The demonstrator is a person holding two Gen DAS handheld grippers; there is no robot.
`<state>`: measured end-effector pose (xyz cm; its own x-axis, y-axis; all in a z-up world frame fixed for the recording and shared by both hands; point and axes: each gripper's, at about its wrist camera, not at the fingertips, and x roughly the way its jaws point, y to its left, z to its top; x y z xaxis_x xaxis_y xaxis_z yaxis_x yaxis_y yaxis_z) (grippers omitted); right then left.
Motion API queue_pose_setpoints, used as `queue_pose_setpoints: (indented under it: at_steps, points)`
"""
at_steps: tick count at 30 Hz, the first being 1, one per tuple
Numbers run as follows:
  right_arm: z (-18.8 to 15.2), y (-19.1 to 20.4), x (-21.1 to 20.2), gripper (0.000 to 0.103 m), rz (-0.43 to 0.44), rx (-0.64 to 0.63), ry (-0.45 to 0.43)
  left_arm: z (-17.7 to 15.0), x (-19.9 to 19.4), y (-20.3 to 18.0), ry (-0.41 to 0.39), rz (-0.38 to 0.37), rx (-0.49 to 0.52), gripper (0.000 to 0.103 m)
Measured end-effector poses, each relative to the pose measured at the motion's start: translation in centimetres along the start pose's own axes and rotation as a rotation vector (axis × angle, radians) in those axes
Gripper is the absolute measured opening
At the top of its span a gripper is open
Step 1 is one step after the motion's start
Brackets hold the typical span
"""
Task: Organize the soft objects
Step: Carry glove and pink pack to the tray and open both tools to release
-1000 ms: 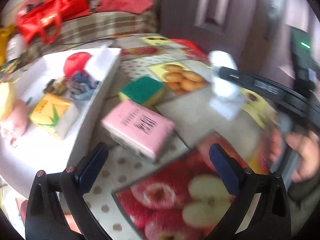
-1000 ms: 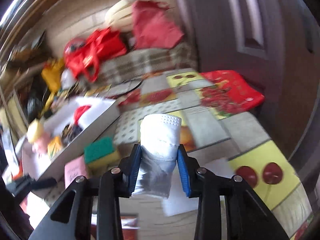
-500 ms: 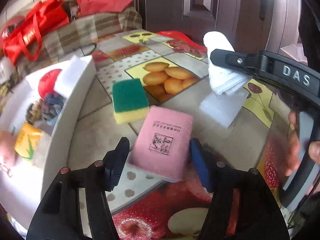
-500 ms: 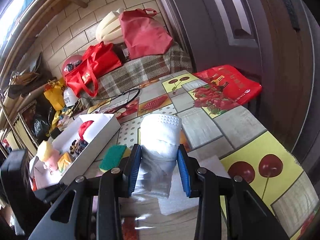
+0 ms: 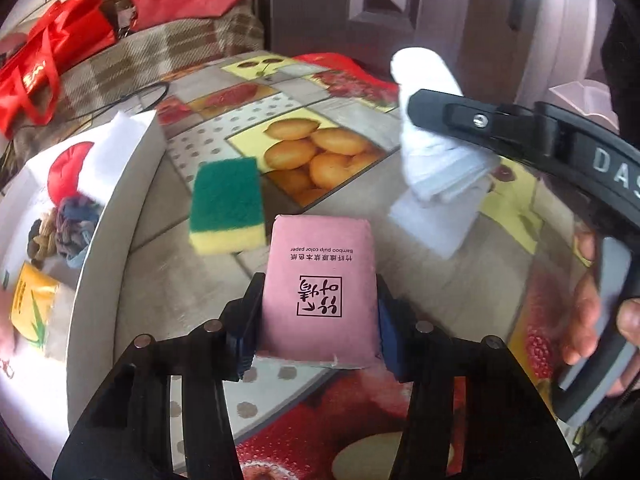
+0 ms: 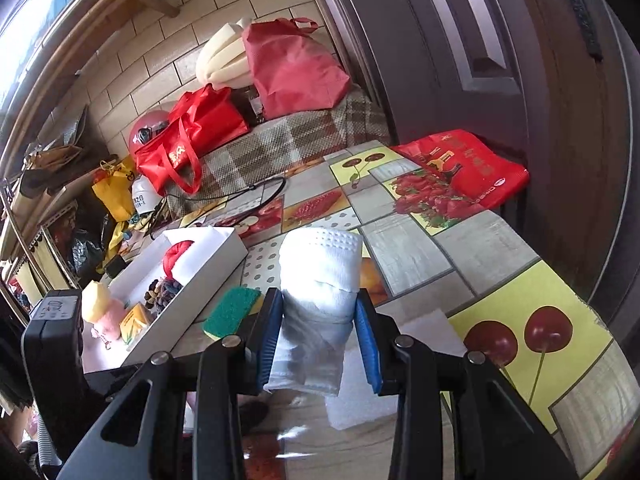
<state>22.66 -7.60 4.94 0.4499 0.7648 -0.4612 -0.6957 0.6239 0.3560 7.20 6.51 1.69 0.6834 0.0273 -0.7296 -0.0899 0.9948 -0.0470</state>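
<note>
My left gripper (image 5: 318, 316) is shut on a pink tissue pack (image 5: 320, 280) that rests on the table. My right gripper (image 6: 318, 340) is shut on a rolled white towel (image 6: 320, 276) and holds it above the table; the towel also shows in the left wrist view (image 5: 432, 160). A green and yellow sponge (image 5: 228, 204) lies just past the pink pack, and shows in the right wrist view (image 6: 232, 310). A white tray (image 5: 116, 216) at the left holds a yellow tissue pack (image 5: 34, 304), a fabric bundle (image 5: 64, 224) and a red and white soft thing (image 5: 68, 168).
A white foam sheet (image 5: 436, 216) lies on the fruit-patterned tablecloth under the towel. A red bag (image 6: 460, 172) lies at the table's far right corner. Red bags (image 6: 192, 136) sit on a plaid bench behind. A dark door (image 6: 480, 40) stands at the right.
My left gripper moved up to the pink tissue pack and shut on it. My right gripper kept hold of the towel and stayed nearly still.
</note>
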Motion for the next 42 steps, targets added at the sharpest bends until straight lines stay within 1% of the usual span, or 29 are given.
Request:
queue_pose_setpoints:
  at_steps: [2,3,5,6,7,10,11,15,18,26,31,38,42]
  points:
    - [0.0,0.4,-0.5,0.036,-0.003,-0.021,-0.032,-0.3,-1.7,0.0,-0.084,-0.010,-0.002,0.049]
    - [0.0,0.7,-0.6,0.036,-0.006,-0.032,-0.044,-0.5,-3.0,0.2,-0.149,-0.013,-0.009,0.049]
    - [-0.2,1.7,-1.3,0.036,-0.026,-0.082,-0.089,-1.2,-5.3,0.7,-0.269,0.012,-0.039,0.050]
    - [-0.4,2.4,-1.7,0.036,-0.034,-0.112,-0.116,-1.7,-6.5,0.9,-0.330,0.038,-0.055,0.050]
    - [-0.6,2.9,-1.9,0.036,-0.038,-0.128,-0.129,-2.3,-7.7,1.1,-0.391,0.084,-0.060,0.050]
    - [-1.1,4.3,-2.1,0.036,-0.044,-0.162,-0.152,-3.7,-9.9,1.4,-0.501,0.183,-0.035,0.050]
    - [-1.4,4.7,-2.2,0.036,-0.047,-0.170,-0.154,-4.0,-10.4,1.6,-0.516,0.202,-0.029,0.050]
    - [-2.0,5.9,-2.5,0.036,-0.064,-0.202,-0.173,-5.4,-12.0,3.7,-0.535,0.246,-0.058,0.050]
    - [-2.1,6.0,-2.7,0.036,-0.071,-0.205,-0.183,-6.1,-12.7,5.6,-0.542,0.271,-0.088,0.050]
    - [-2.4,6.4,-2.8,0.036,-0.073,-0.215,-0.187,-7.7,-14.1,9.0,-0.549,0.305,-0.138,0.050]
    - [-2.8,7.9,-2.4,0.036,-0.069,-0.237,-0.179,-8.2,-14.5,10.5,-0.553,0.328,-0.159,0.050]
    - [-3.6,11.5,-1.1,0.036,-0.015,-0.293,-0.149,-8.8,-15.1,13.2,-0.550,0.368,-0.213,0.050]
    - [-3.8,13.1,-0.2,0.036,0.015,-0.305,-0.133,-9.4,-15.6,15.6,-0.548,0.411,-0.256,0.050]
